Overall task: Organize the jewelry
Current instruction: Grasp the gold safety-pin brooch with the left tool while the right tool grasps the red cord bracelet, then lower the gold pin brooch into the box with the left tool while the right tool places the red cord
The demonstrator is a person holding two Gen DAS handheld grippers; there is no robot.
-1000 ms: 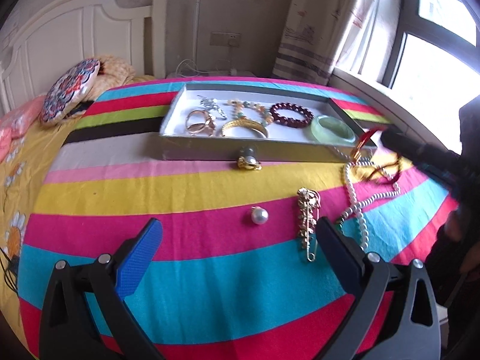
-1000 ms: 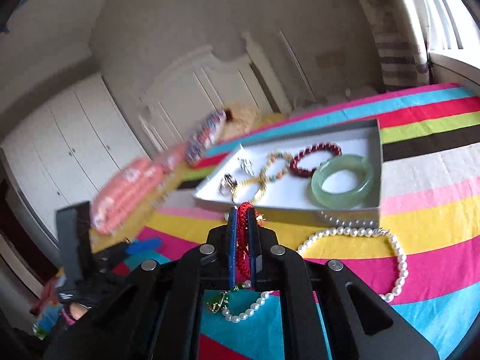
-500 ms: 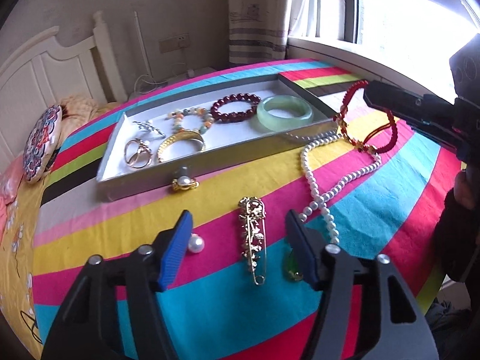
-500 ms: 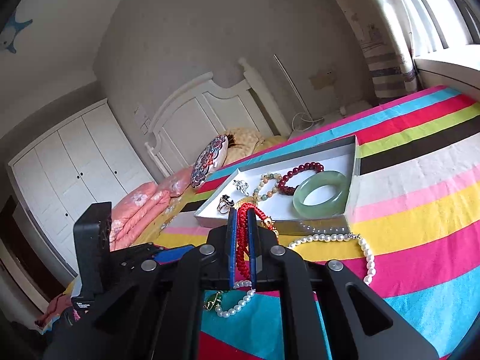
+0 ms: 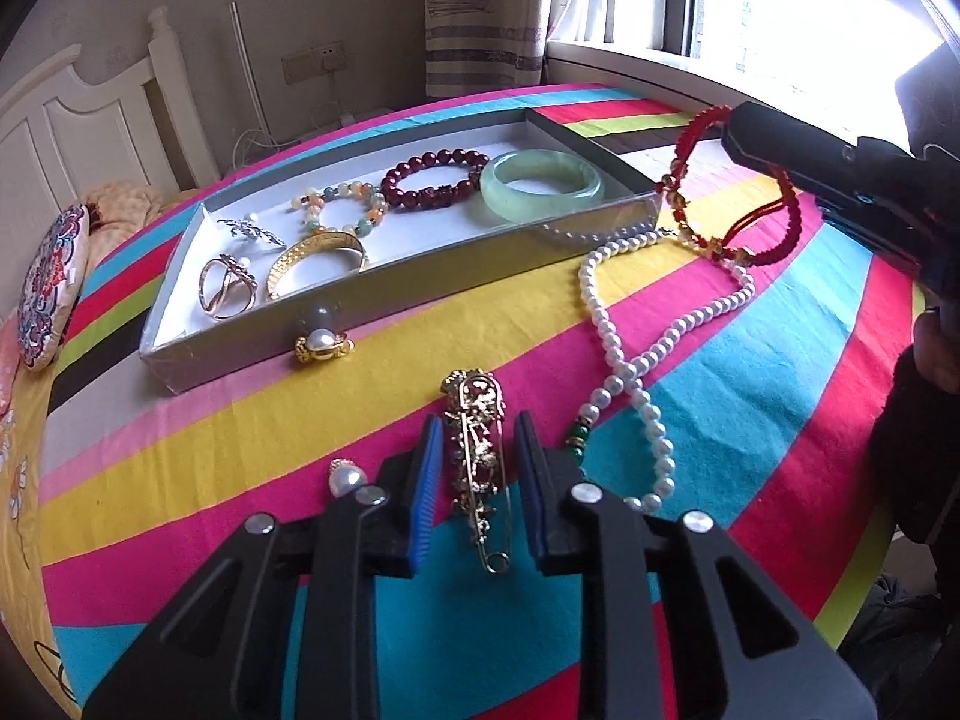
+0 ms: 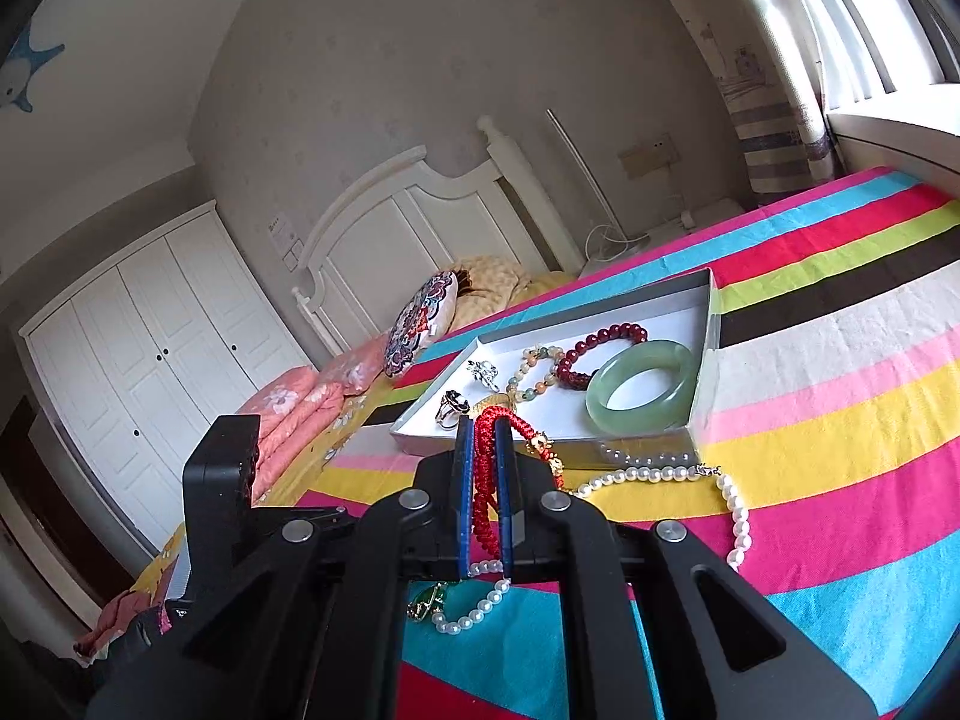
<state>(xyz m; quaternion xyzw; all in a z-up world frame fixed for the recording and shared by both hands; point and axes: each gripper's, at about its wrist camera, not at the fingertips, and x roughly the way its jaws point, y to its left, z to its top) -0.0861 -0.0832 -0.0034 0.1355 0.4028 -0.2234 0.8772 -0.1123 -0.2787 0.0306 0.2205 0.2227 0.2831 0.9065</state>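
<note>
My left hand-held gripper point(image 5: 477, 450) points down at the striped bedspread point(image 5: 240, 438) with its blue pads point(image 5: 427, 480) drawn in on either side of the gold brooch point(image 5: 477, 456); whether they press on the pin itself I cannot tell. The brooch lies on the pink and blue stripes, its clasp end toward me. At ten o'clock from it a loose pearl point(image 5: 345, 479) rests beside the left finger. At eleven o'clock a pearl earring point(image 5: 321, 343) sits against the near wall of the tray point(image 5: 384, 282).

My right hand-held gripper point(image 6: 485, 501) is closed on the red cord bracelet point(image 6: 489, 480), which hangs above the bedspread. From the left camera the bracelet is at two o'clock, over the upper loop of the pearl necklace point(image 5: 630, 366).

In the tray lie a green bangle point(image 5: 540, 187), a dark red bead bracelet point(image 5: 435, 179), a pale bead bracelet point(image 5: 339, 207), a gold bangle point(image 5: 315, 258), a ring point(image 5: 225, 288) and a silver brooch point(image 5: 252, 231).
</note>
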